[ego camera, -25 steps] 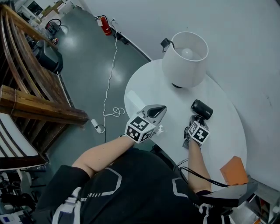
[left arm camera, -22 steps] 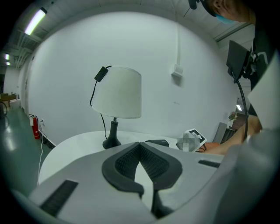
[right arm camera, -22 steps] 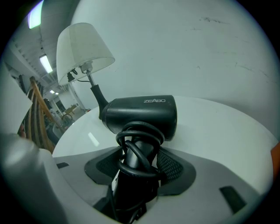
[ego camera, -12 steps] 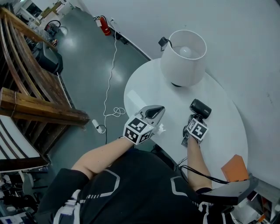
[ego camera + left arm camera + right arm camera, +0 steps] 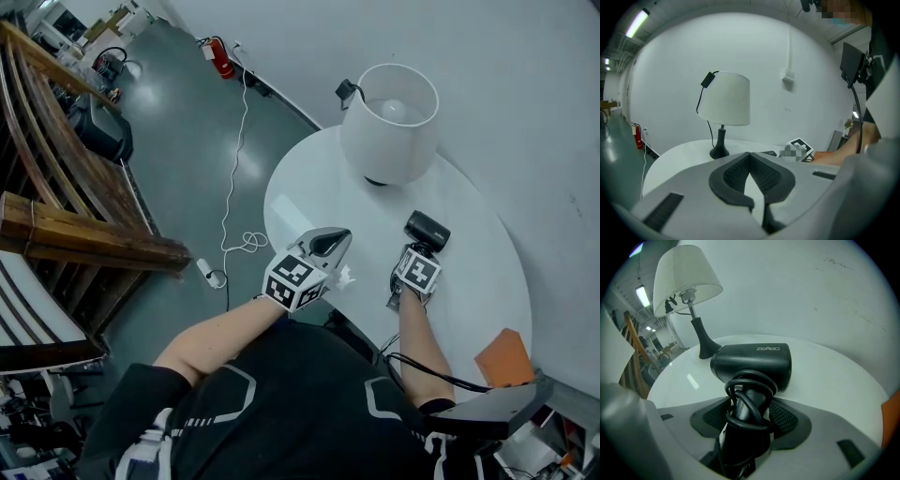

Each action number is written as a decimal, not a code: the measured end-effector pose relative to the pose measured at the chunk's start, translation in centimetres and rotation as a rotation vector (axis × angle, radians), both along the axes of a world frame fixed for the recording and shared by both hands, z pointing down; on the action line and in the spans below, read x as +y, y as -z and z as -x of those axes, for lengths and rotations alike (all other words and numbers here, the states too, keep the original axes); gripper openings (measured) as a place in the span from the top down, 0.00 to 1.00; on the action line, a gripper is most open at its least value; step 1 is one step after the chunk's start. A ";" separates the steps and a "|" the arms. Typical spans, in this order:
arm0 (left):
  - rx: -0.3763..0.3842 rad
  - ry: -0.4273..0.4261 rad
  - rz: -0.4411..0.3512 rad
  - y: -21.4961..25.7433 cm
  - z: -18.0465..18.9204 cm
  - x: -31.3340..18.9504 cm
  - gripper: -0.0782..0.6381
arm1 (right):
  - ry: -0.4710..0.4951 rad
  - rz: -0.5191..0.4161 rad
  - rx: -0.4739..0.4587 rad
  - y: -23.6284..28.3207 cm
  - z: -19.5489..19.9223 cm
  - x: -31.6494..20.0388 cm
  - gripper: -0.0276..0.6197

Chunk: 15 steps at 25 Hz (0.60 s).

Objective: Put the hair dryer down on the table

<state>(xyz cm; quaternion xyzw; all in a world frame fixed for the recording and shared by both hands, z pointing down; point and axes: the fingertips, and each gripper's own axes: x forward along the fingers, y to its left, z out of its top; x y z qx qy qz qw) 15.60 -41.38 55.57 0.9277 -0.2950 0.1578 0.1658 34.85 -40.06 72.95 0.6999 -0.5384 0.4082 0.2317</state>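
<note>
The black hair dryer (image 5: 427, 229) is over the right half of the round white table (image 5: 314, 183). My right gripper (image 5: 418, 252) is shut on its handle. In the right gripper view the dryer's barrel (image 5: 754, 363) lies crosswise ahead of the jaws, and the black cord is coiled round the handle between the pads of the right gripper (image 5: 750, 417). Whether the barrel touches the tabletop cannot be told. My left gripper (image 5: 337, 236) hovers at the table's near edge, left of the dryer. Its fingertips meet with nothing between them, as the left gripper view shows of the left gripper (image 5: 750, 155).
A white-shaded lamp (image 5: 389, 122) on a black stem stands at the table's far side. An orange object (image 5: 504, 358) lies at the near right edge, beside a black device (image 5: 487, 412). Wooden railings (image 5: 75, 225) and a white cable (image 5: 234, 178) are on the floor side, at left.
</note>
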 end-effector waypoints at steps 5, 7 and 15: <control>0.000 0.000 0.003 0.0 0.1 0.4 0.88 | 0.023 0.009 0.019 0.0 0.2 0.0 0.55; -0.002 0.000 0.002 0.1 0.2 0.5 0.88 | 0.032 0.006 0.020 0.0 0.3 -0.1 0.55; 0.000 -0.020 -0.012 0.4 0.2 0.8 0.88 | 0.041 -0.014 0.019 0.4 0.4 -0.1 0.52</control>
